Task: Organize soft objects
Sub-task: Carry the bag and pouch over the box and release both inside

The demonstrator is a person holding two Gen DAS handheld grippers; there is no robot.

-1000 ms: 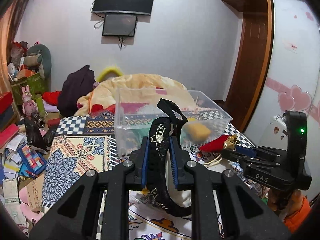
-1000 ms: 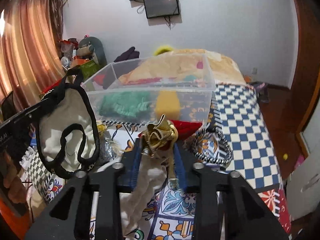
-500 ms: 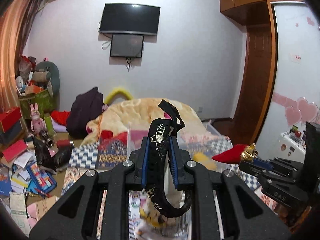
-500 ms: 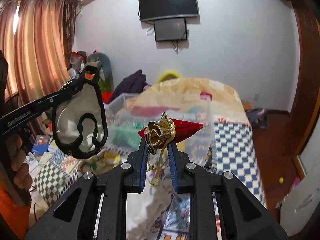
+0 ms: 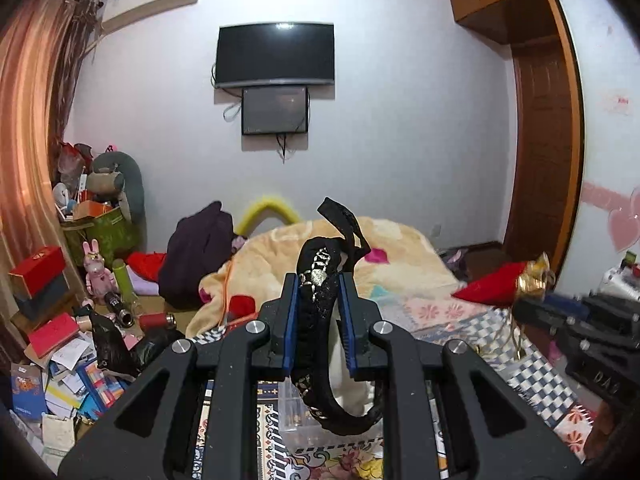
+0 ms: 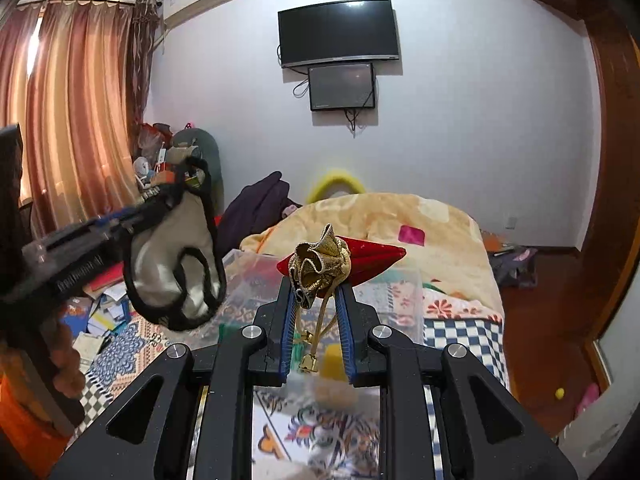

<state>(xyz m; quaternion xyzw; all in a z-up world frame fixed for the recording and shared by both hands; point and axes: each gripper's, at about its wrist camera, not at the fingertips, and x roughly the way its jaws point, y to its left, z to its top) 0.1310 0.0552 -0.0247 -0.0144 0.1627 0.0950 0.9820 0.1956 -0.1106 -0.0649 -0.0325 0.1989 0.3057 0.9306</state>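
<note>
Colours and patterns around the bed

The left tool [image 5: 318, 308] is black with blue pads, gripping a black-trimmed cream pouch [image 5: 320, 292] flecked with gold; the right tool [image 6: 316, 312] has the same colours and grips a red pouch [image 6: 372, 258] with a gold ruffled neck and gold cords. The bedspread [image 6: 460, 336] shows blue-and-white checks and floral motifs, the far blanket [image 5: 400, 256] is pale yellow with pink patches, the left curtain [image 6: 80, 120] is orange-striped, and the wall [image 5: 400, 120] is white.
</note>
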